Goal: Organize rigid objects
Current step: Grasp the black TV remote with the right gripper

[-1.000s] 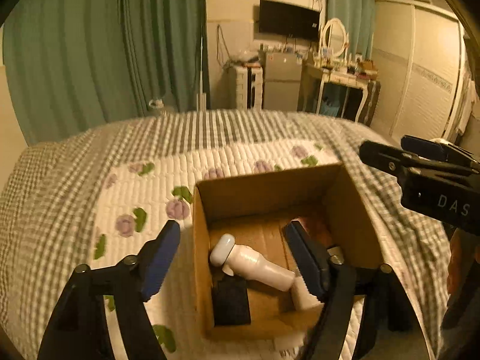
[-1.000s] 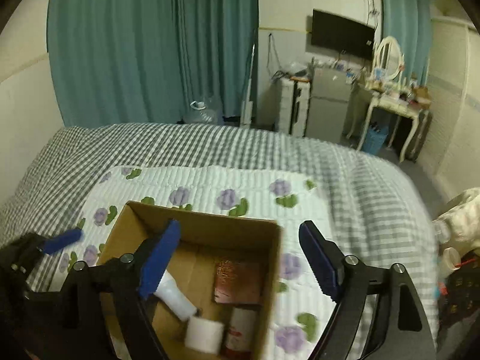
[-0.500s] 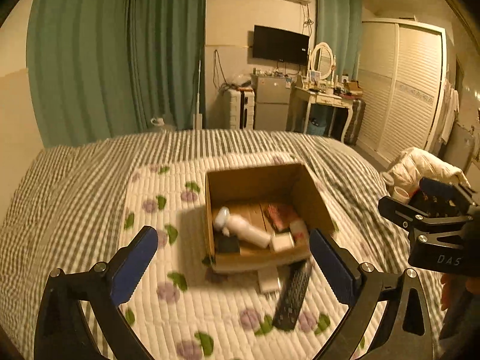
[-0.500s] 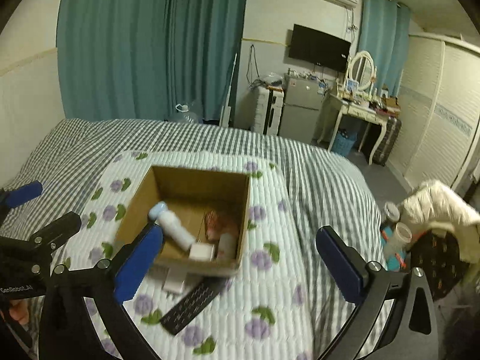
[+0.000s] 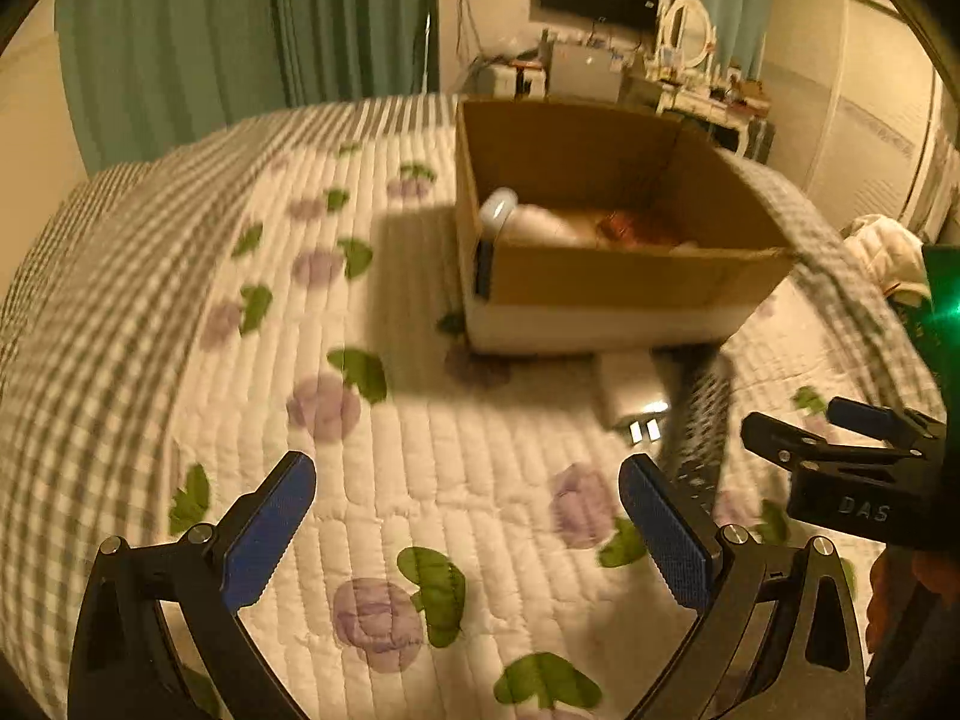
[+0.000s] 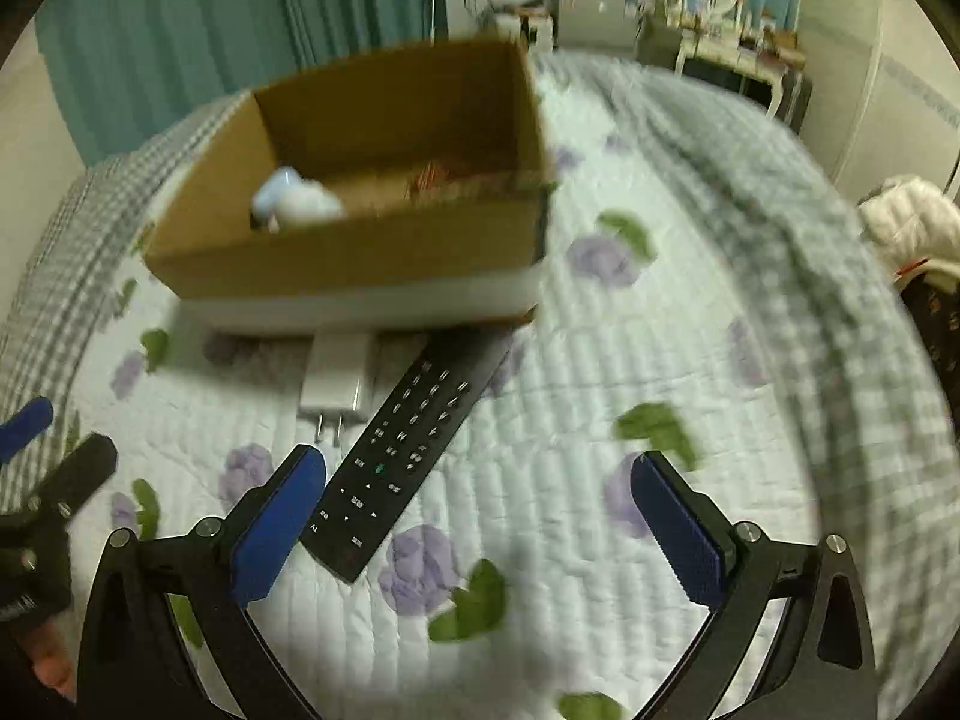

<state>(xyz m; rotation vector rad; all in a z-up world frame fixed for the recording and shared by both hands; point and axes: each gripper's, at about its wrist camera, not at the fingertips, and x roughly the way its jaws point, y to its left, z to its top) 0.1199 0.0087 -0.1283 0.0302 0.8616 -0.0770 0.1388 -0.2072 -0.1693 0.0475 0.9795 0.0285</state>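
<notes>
An open cardboard box (image 5: 600,288) (image 6: 360,264) stands on the floral quilt and holds a white bottle (image 5: 528,222) (image 6: 294,204) and a reddish item (image 5: 636,228). In front of it lie a white plug adapter (image 5: 630,390) (image 6: 339,378) and a black remote control (image 6: 408,450) (image 5: 699,426). My left gripper (image 5: 468,534) is open and empty, low over the quilt, left of the remote. My right gripper (image 6: 480,510) is open and empty; its left finger sits beside the remote's near end. The right gripper also shows in the left wrist view (image 5: 840,438).
The floral quilt (image 5: 420,480) covers a grey checked bedspread (image 5: 90,300). Green curtains, a TV, a fridge and a dressing table stand at the far wall. A white jacket (image 6: 906,222) lies off the bed's right side.
Both grippers have dropped from high above the bed to just over the quilt in front of the box. Both stay open and empty.
</notes>
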